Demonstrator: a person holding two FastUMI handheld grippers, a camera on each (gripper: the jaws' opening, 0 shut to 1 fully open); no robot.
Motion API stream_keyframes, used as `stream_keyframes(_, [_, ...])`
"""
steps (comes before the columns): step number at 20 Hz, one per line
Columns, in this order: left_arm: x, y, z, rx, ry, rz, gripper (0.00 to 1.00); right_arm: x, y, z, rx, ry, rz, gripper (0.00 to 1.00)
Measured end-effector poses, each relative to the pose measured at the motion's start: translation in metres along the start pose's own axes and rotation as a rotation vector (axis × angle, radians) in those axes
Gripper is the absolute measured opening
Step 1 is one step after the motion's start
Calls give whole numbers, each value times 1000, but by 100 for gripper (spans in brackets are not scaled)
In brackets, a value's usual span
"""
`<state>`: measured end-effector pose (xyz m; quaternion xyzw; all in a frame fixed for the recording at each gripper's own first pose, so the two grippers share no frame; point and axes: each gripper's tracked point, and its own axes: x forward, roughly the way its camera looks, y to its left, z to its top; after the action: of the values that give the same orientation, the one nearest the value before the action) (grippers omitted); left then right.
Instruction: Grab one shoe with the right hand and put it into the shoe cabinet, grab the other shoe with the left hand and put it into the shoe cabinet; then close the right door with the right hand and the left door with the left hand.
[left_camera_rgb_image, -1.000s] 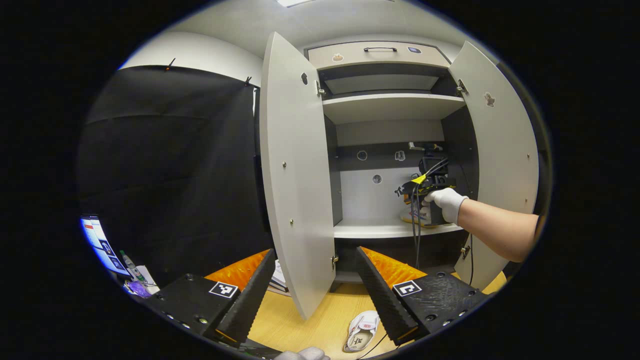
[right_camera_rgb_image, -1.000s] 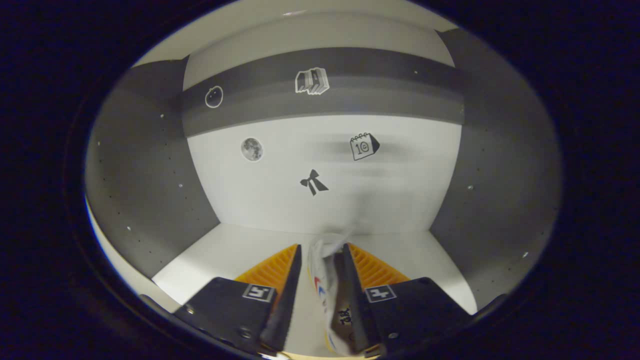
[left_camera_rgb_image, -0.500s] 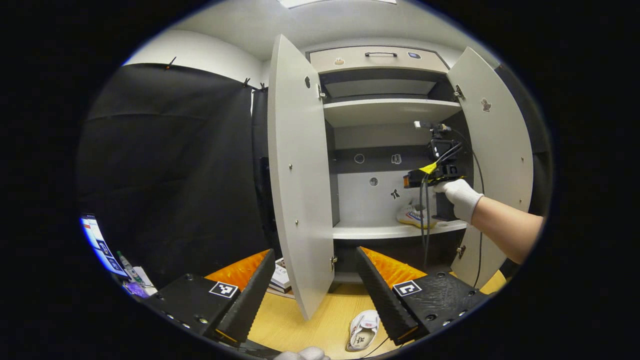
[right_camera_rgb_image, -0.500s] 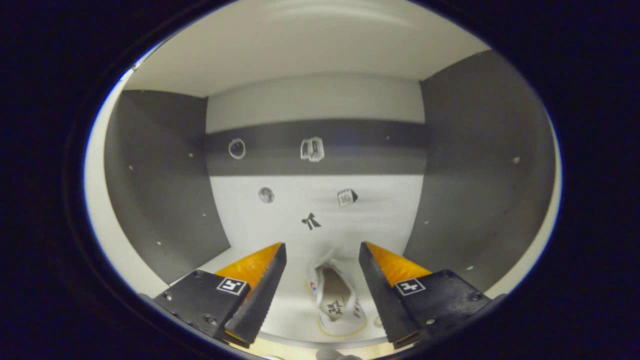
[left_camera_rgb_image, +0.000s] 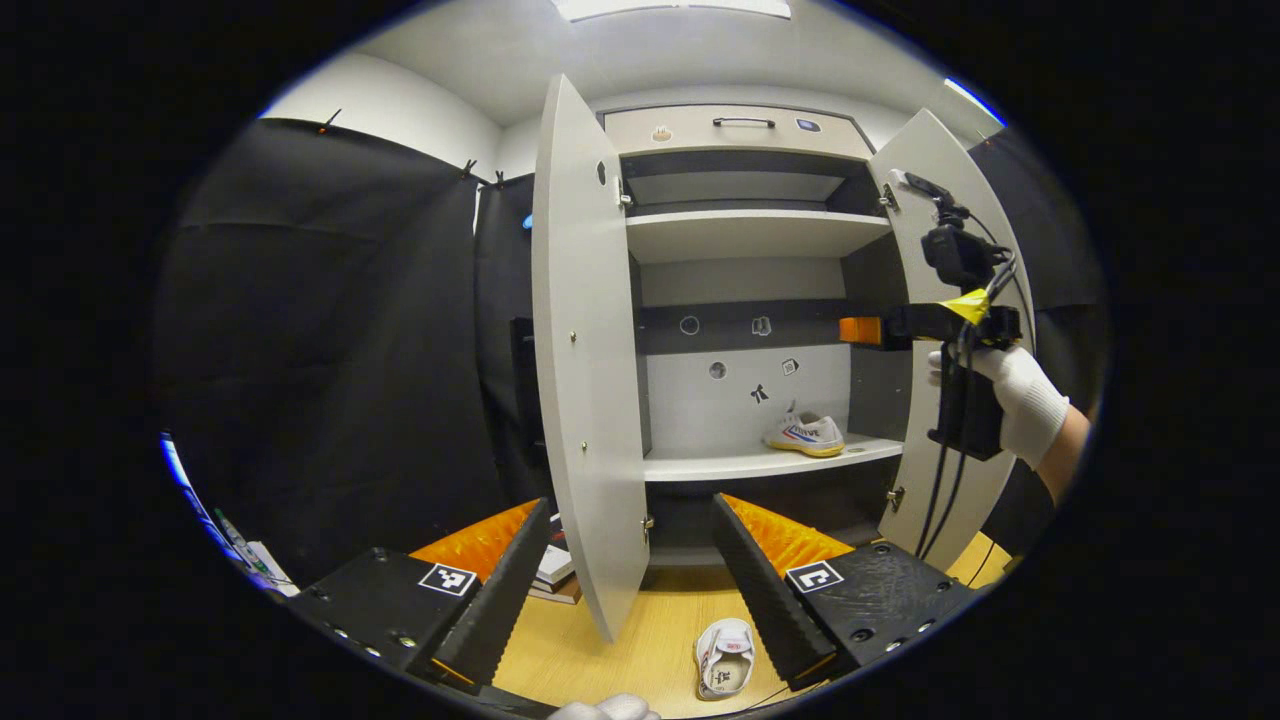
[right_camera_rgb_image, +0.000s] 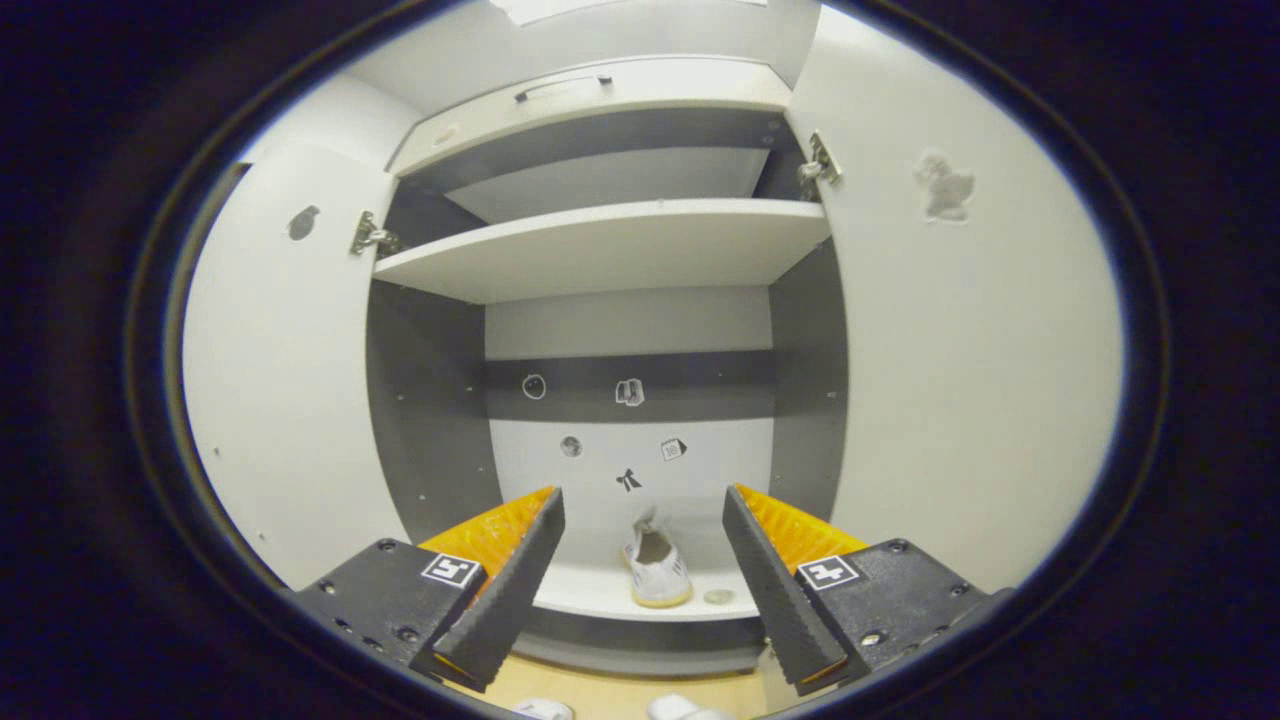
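From the left gripper view, my left tool (left_camera_rgb_image: 630, 575) hangs wide apart and empty above the wooden floor (left_camera_rgb_image: 650, 650). Just ahead of it the left door (left_camera_rgb_image: 585, 350) of the shoe cabinet (left_camera_rgb_image: 745, 235) stands swung out, edge toward me. On the floor below, between my fingers, lies the second shoe (left_camera_rgb_image: 725, 668), sole down and opening up. Farther right, the first shoe (left_camera_rgb_image: 805, 435) rests on the cabinet's lower shelf (left_camera_rgb_image: 740, 463), toward its right side. Right of that, a gloved hand (left_camera_rgb_image: 1010, 395) holds the right tool (left_camera_rgb_image: 862, 330) up in front of the open right door (left_camera_rgb_image: 950, 330), clear of the shelf.

In the right gripper view, the right tool (right_camera_rgb_image: 640, 570) is spread wide with nothing in it; the shoe (right_camera_rgb_image: 655, 568) sits on the shelf (right_camera_rgb_image: 600, 600) between the fingers, well beyond them.
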<state>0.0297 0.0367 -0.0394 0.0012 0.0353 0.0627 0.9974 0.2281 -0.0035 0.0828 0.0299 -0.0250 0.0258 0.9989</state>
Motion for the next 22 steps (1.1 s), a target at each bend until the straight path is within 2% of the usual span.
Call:
stream_keyframes(3, [-1, 0, -3, 7, -1, -36, 100, -60, -2, -23, 40, 12, 13, 100])
stream_keyframes(4, [-2, -1, -3, 9, -2, -48, 96, -77, -4, -34, 58, 31, 13, 100])
stream_keyframes(7, [-3, -6, -3, 13, -14, -86, 96, -133, -16, -59, 72, 36, -23, 100])
stream_keyframes(8, [-5, -8, -4, 17, -15, -96, 100, -147, -19, -67, 63, 42, -34, 100])
stream_keyframes(9, [-5, -11, -4, 22, -19, -107, 96, -159, -21, -74, 51, 50, -42, 98])
stream_keyframes(11, [-6, -20, -7, 21, -12, -141, 96, -177, -22, -82, 25, 67, -47, 99])
stream_keyframes(12, [-6, -25, -6, 17, -16, -159, 100, -184, -22, -85, 16, 80, -52, 98])
stream_keyframes(14, [-4, -32, -7, 20, -31, -178, 96, -189, -25, -80, 28, 74, -63, 99])
stream_keyframes(18, [0, -46, -52, 43, 24, -219, 96, -197, -29, -85, 41, 95, -72, 99])
stream_keyframes(22, [-1, -65, -136, 86, 116, -278, 96, -207, -46, -94, 14, 130, -115, 99])
